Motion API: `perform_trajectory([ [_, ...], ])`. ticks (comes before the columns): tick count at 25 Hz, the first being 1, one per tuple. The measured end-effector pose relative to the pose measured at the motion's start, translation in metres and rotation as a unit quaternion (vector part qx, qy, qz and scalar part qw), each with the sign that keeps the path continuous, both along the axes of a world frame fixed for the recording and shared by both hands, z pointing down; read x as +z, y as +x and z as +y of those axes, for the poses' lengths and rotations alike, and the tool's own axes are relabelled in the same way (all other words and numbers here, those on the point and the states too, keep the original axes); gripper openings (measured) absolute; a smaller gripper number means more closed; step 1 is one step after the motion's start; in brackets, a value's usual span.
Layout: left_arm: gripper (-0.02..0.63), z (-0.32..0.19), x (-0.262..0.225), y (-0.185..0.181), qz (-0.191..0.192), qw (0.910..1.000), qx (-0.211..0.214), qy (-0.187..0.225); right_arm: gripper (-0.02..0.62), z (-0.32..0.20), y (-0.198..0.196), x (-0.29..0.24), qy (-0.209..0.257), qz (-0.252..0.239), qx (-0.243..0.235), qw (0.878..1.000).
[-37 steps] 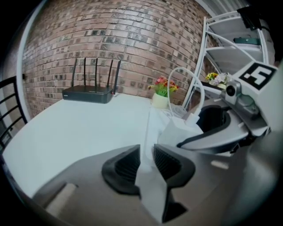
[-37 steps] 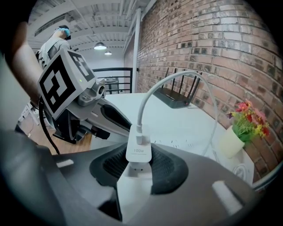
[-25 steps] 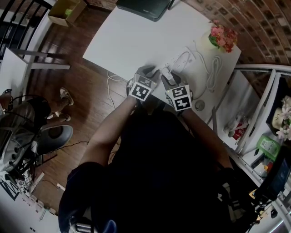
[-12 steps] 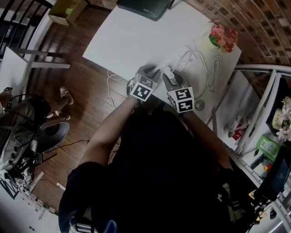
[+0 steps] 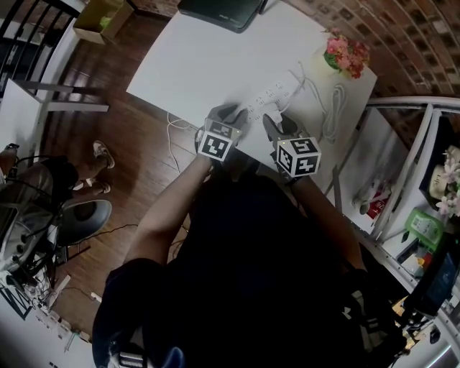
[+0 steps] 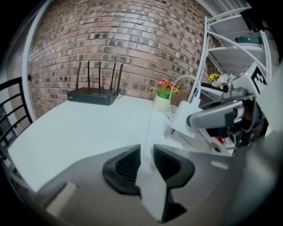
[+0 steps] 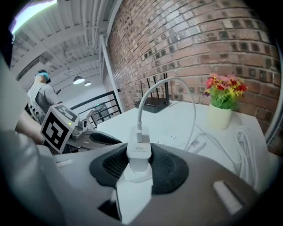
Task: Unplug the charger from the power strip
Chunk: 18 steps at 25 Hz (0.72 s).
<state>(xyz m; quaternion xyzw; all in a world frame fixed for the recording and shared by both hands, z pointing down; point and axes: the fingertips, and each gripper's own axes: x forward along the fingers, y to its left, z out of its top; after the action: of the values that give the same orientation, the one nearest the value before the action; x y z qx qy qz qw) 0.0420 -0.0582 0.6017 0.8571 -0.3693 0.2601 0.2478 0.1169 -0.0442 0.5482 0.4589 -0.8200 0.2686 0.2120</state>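
A white power strip (image 5: 271,95) lies on the white table (image 5: 194,65). My left gripper (image 6: 147,155) is shut on the strip's near end (image 6: 150,132) and holds it down. My right gripper (image 7: 138,162) is shut on the white charger (image 7: 138,152), whose white cable (image 7: 140,112) rises from its top and arcs over to the right. In the left gripper view the charger (image 6: 182,118) hangs above and to the right of the strip, clear of it, in the right gripper's grey jaws. In the head view the left gripper (image 5: 239,115) and the right gripper (image 5: 273,126) stand side by side.
A pot of red and yellow flowers (image 5: 342,54) stands at the table's far right corner, with a coil of white cable (image 5: 334,111) beside it. A black router (image 5: 219,11) sits at the far edge. A metal shelf (image 5: 410,180) stands to the right of the table.
My right gripper has lifted and drawn to the right with the charger, away from the strip, and has rolled. The left gripper has stayed on the strip.
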Motion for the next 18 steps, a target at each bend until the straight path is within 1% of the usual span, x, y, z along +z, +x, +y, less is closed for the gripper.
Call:
perform_trajectory([
  [5, 0.092, 0.011, -0.018, -0.003, 0.032, 0.9992, -0.024, 0.0, 0.143, -0.002, 0.02, -0.006, -0.024, -0.076, 0.055, 0.995],
  [7, 0.092, 0.02, -0.029, 0.001, 0.052, 0.9983, -0.027, -0.008, 0.143, -0.004, 0.027, -0.005, -0.037, -0.106, 0.077, 0.991],
  [9, 0.092, 0.028, -0.04, 0.005, 0.066, 0.9974, -0.026, -0.017, 0.143, -0.006, 0.031, -0.002, -0.058, -0.148, 0.096, 0.983],
  [10, 0.092, 0.031, -0.044, 0.006, 0.069, 0.9972, -0.025, -0.018, 0.143, -0.008, 0.032, 0.001, -0.07, -0.177, 0.105, 0.976],
  [12, 0.091, 0.036, -0.048, 0.007, 0.067, 0.9973, -0.025, -0.019, 0.143, -0.011, 0.035, 0.007, -0.094, -0.235, 0.13, 0.959],
  [13, 0.091, 0.039, -0.049, 0.006, 0.065, 0.9974, -0.025, -0.019, 0.143, -0.011, 0.039, 0.01, -0.102, -0.256, 0.147, 0.95],
  [16, 0.09, 0.044, -0.055, 0.001, 0.068, 0.9971, -0.03, -0.015, 0.143, -0.004, 0.058, 0.019, -0.12, -0.299, 0.197, 0.926],
  [18, 0.088, 0.045, -0.058, -0.005, 0.07, 0.9968, -0.036, -0.011, 0.143, 0.005, 0.072, 0.029, -0.134, -0.322, 0.221, 0.911],
])
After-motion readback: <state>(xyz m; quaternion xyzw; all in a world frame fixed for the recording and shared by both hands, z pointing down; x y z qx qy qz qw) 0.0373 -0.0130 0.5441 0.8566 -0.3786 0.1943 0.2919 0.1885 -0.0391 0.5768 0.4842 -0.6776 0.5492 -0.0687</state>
